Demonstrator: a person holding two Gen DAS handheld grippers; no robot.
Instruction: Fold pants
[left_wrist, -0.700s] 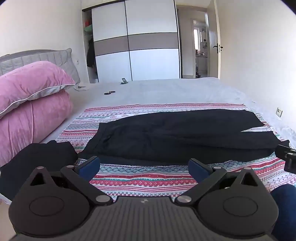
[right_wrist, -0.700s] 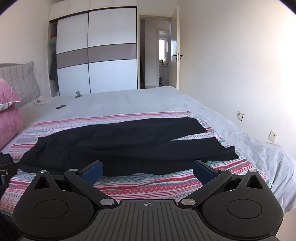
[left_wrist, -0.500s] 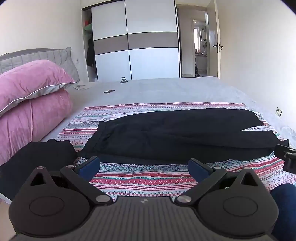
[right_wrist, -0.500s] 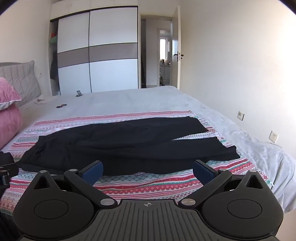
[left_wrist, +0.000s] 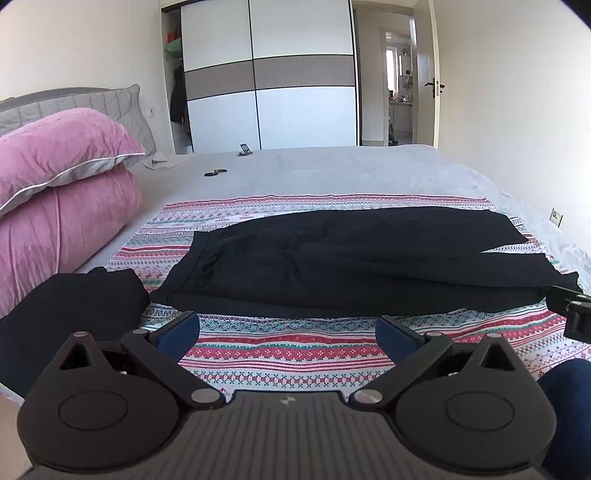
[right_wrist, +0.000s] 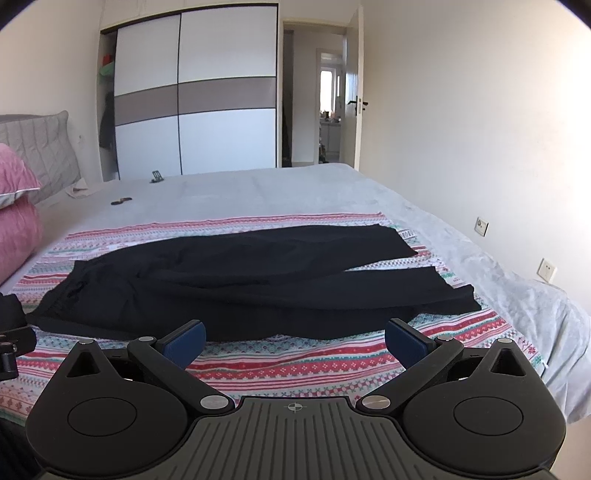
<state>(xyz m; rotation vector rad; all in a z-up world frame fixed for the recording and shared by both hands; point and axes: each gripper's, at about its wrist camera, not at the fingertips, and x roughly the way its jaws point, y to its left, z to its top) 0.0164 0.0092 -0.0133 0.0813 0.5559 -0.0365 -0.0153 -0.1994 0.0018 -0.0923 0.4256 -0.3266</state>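
Left tongs (left_wrist: 288, 330) and right tongs (right_wrist: 293, 341): spread wide, empty (black pants (right_wrist: 240, 280) lie flat on the patterned blanket (right_wrist: 295, 365)).

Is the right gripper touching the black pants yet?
Apart. In the right wrist view, the right gripper has its jaws wide open, with striped blanket visible between them and the black pants.

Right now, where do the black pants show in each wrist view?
Left wrist: black pants across the middle, waistband left, beyond the open left gripper.
Right wrist: pants mid-frame, leg ends right, beyond the open right gripper.
Shared landmark: the wardrobe.
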